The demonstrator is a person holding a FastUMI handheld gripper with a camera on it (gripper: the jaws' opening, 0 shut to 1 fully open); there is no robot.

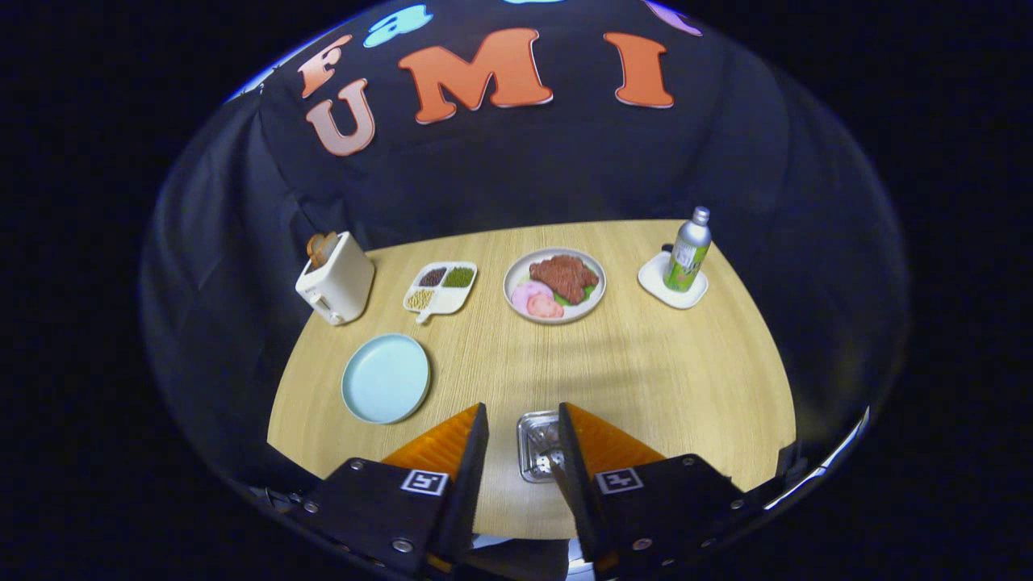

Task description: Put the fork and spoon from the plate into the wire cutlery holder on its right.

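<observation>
Between the released, empty jaws sits the holder (pixel 539 446); plate (pixel 386 378) looks bare, so hunting cutlery risks knocking it.

The gripper (pixel 523 420) hangs with jaws apart over the table's (pixel 646 371) near edge, the wire cutlery holder (pixel 539 444) between its fingers. Bare wood runs across the middle. The blue plate (pixel 386 378) stands near the left edge; 4 things line the far edge

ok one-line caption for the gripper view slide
Open tongs hover above the wire cutlery holder, the empty blue plate to their left on the wooden table.
</observation>
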